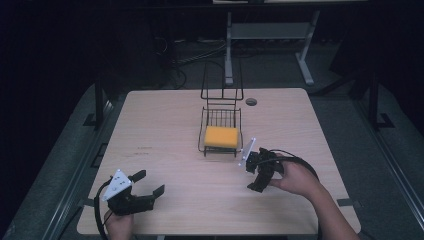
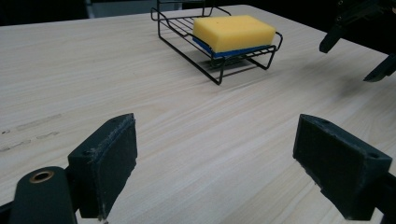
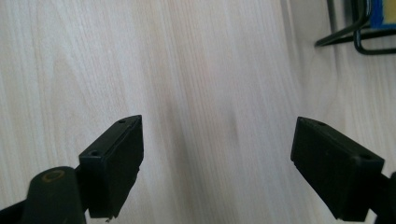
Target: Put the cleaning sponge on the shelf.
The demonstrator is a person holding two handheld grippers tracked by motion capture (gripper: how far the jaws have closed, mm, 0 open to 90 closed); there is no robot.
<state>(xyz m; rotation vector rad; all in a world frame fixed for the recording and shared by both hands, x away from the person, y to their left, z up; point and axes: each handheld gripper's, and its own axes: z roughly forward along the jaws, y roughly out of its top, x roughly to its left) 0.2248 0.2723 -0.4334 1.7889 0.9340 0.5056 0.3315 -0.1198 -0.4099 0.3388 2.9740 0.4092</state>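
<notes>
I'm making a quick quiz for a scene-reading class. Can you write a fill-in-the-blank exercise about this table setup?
1. The sponge lies in a black wire ____.
2. The top of the sponge is ____ in colour.
3. The left gripper has its jaws ____, with nothing between them.
4. The right gripper is held over bare ____ beside the rack.

Missing words: rack; yellow; open; table

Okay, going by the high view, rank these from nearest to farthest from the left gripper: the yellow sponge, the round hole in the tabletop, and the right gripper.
From the left gripper at the table's near left corner:
1. Right gripper, across to the right, near the front edge.
2. Yellow sponge, in the wire rack at mid-table.
3. Round hole, by the far edge, beyond the rack.
</notes>
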